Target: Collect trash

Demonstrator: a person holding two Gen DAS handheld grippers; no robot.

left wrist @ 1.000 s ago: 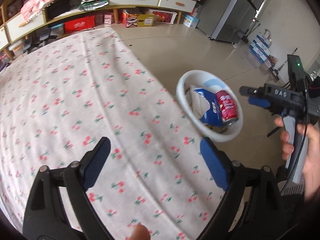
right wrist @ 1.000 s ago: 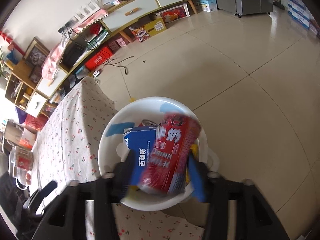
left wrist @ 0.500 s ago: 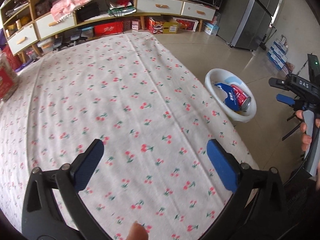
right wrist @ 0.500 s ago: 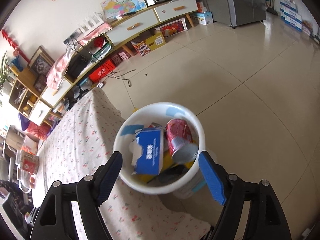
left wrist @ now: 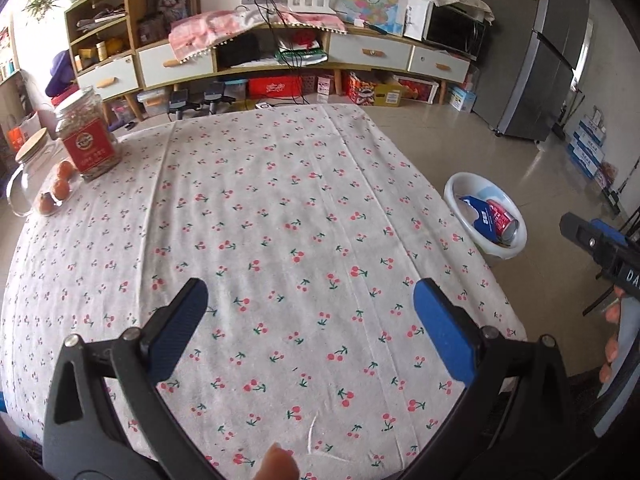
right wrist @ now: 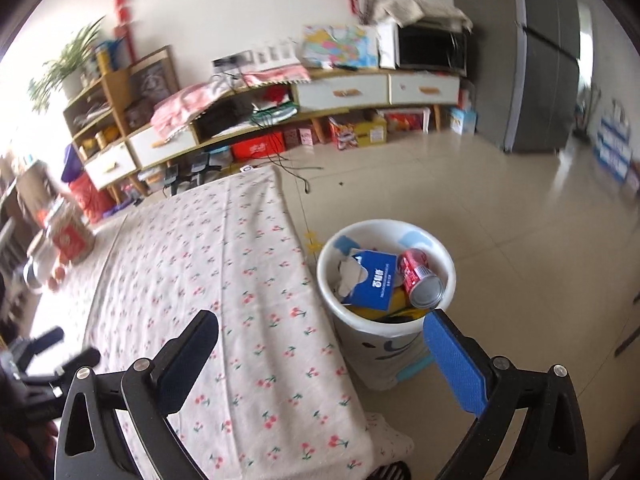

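A white trash bin (right wrist: 447, 276) stands on the floor beside the table's right edge. Inside lie a red drink can (right wrist: 420, 278) and a blue carton (right wrist: 376, 282). The bin also shows in the left wrist view (left wrist: 454, 196), with the can (left wrist: 502, 222) and carton (left wrist: 480, 218) in it. My right gripper (right wrist: 320, 344) is open and empty, above the table's corner, near the bin. My left gripper (left wrist: 310, 312) is open and empty over the cherry-print tablecloth (left wrist: 260, 220). The right gripper's body shows at the right edge of the left wrist view.
A glass jar with a red label (left wrist: 88, 140), small oranges (left wrist: 60, 188) and a glass pitcher (left wrist: 28, 176) stand at the table's far left. A shelf unit (left wrist: 280, 56) runs along the back wall. A grey fridge (left wrist: 532, 52) stands at the right.
The red can left my right gripper and now lies in the bin. Both grippers pulled back and up from the bin; the left one now looks over the whole table.
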